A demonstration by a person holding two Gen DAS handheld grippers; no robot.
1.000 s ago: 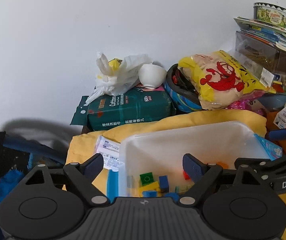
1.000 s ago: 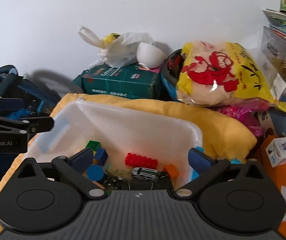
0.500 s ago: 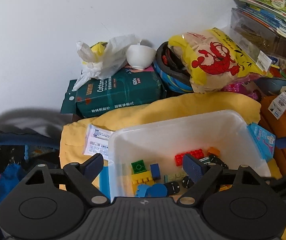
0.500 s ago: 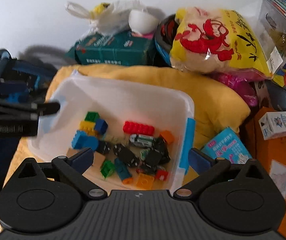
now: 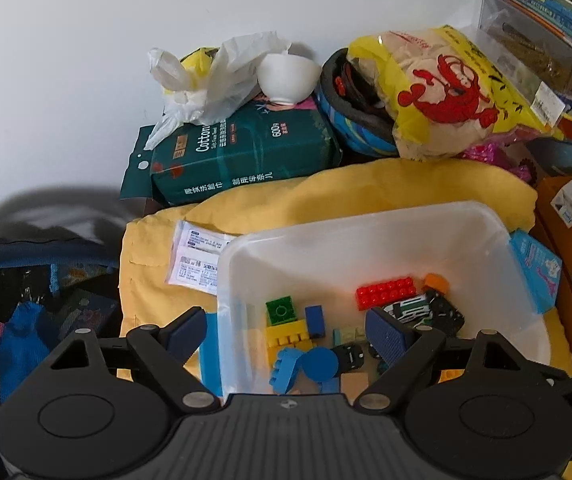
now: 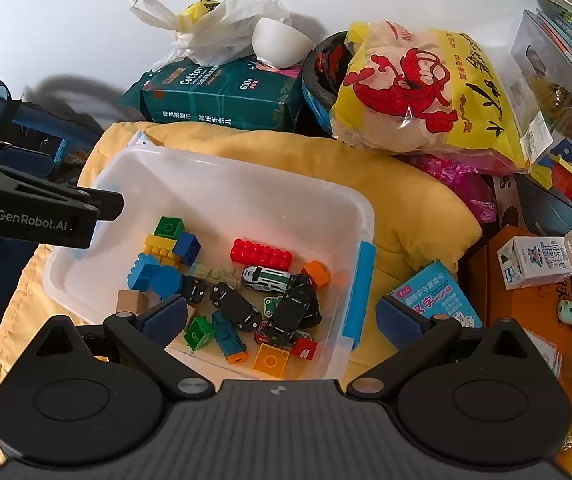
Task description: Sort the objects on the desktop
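Toy bin (image 6: 222, 184), clear plastic, frame centre on yellow cushion (image 6: 406, 208); holds bricks, toy cars. Left gripper (image 5: 286, 332) spread, empty, straddling bin's left wall. Right gripper (image 6: 282, 316) spread, empty, above bin. Advice: descend vertically onto one piece, e.g. red brick (image 6: 261, 254), clear of neighbours.

1 clear bin (image 6: 360, 216), 1 red brick (image 6: 261, 254), 1 white bowl (image 6: 280, 44), 1 green tissue pack (image 6: 222, 94), 1 yellow snack bag (image 6: 426, 92)

Black left claw (image 5: 286, 334) and right claw (image 6: 282, 316), blue ribbed pads, silver screws, "GenRobot.AI" lettering
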